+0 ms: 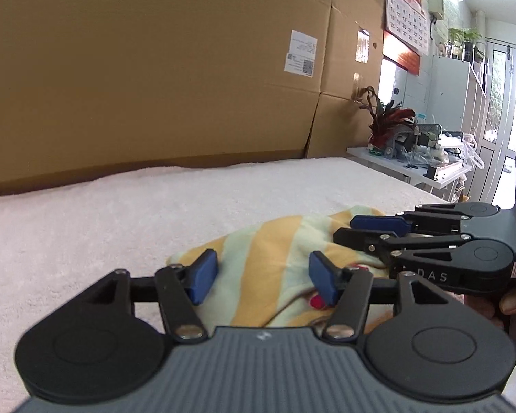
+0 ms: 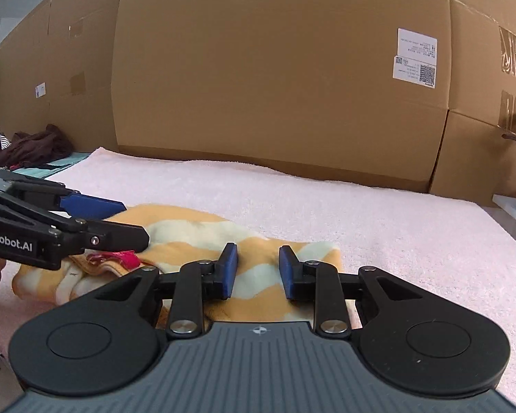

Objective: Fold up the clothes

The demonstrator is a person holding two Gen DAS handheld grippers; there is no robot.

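A garment with orange and pale cream stripes (image 1: 258, 241) lies bunched on the fluffy white cover (image 1: 120, 213), with a red trim (image 2: 127, 258) showing at its near edge. My left gripper (image 1: 263, 278) hovers over the garment's near side, open, with its blue pads (image 1: 203, 277) wide apart and nothing pinched. My right gripper (image 2: 258, 272) sits low over the striped garment (image 2: 189, 227), open by a narrow gap, and the cloth shows behind the gap. Each gripper appears side-on in the other's view: the right gripper (image 1: 344, 229) and the left gripper (image 2: 136, 220).
Tall cardboard boxes (image 2: 275, 86) wall off the far edge of the cover. A heap of dark clothes (image 2: 27, 148) lies at the far left. A side table (image 1: 412, 165) with a red-leaved plant and clutter stands to the right. A person's thumb (image 1: 512, 303) holds the right gripper.
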